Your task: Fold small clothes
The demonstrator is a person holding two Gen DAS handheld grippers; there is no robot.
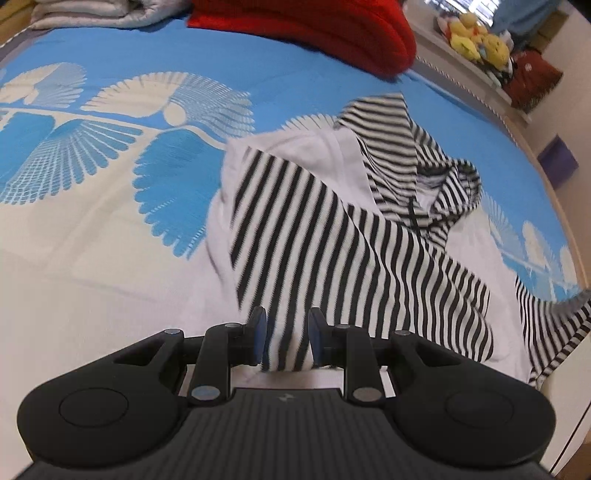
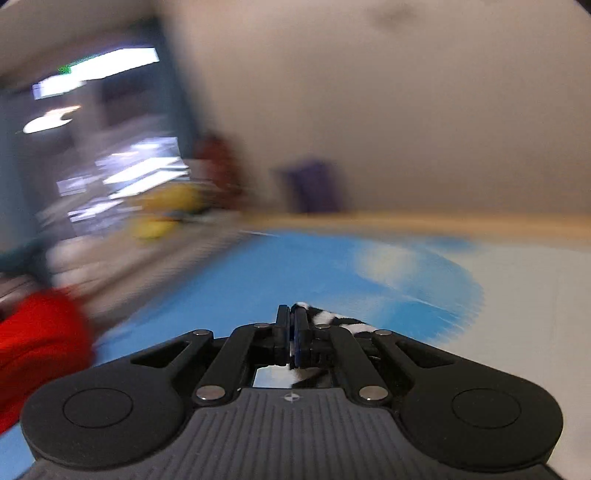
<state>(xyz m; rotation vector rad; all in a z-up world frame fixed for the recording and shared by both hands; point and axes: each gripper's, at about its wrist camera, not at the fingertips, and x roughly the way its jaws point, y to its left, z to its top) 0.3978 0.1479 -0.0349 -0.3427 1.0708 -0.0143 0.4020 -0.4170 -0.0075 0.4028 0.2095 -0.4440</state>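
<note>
A black-and-white striped garment (image 1: 332,236) with white panels lies rumpled on the blue and white bedspread (image 1: 110,240). Its near hem is bunched between the blue pads (image 1: 258,332) of my left gripper (image 1: 286,332), which is shut on it. At the right edge of the left wrist view a striped part (image 1: 546,332) is lifted off the bed. In the blurred right wrist view my right gripper (image 2: 291,321) is shut on a thin striped edge (image 2: 347,323), held above the bedspread (image 2: 332,273) and pointing towards the wall.
A red cloth (image 1: 332,33) lies at the far side of the bed, beside a pale folded blanket (image 1: 92,14). Yellow plush toys (image 1: 476,40) sit on a ledge past the bed. A purple box (image 1: 557,162) stands by the wall.
</note>
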